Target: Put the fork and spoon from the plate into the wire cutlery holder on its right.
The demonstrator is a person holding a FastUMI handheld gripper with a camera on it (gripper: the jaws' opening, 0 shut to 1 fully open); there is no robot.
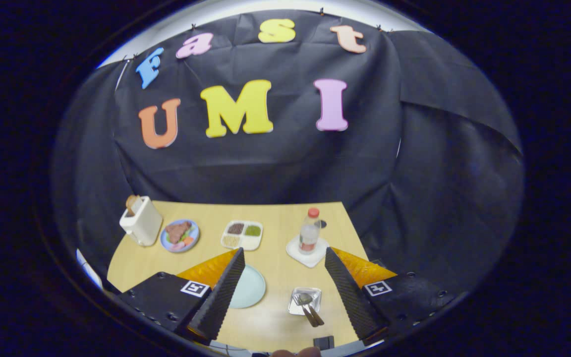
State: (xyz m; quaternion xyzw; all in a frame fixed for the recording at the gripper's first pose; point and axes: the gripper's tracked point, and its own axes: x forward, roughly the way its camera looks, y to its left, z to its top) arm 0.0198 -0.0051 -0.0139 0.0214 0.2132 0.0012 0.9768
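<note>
The gripper [281,290] hangs above the wooden table [275,317] with its two fingers [218,292] spread wide apart, holding nothing. Between the fingers, nearer the right one, stands the wire cutlery holder [305,300], seen from above. A spoon [307,301] and a fork [301,303] sit in it already, their handles leaning out toward the near edge of the table (the two handles lie close together and are hard to tell apart). Left of the holder, partly hidden behind the left finger, lies a pale green plate [248,288]. Just beyond the right fingertip a clear bottle [310,232] with a red cap stands upright on a white square coaster [307,254]. Farther back, near the middle of the table, is a white divided tray [242,235] with dark, green and pale fillings. To its left a blue plate [180,235] carries food, and beside that stands a cream toaster [141,220] with bread sticking up from its slot.
</note>
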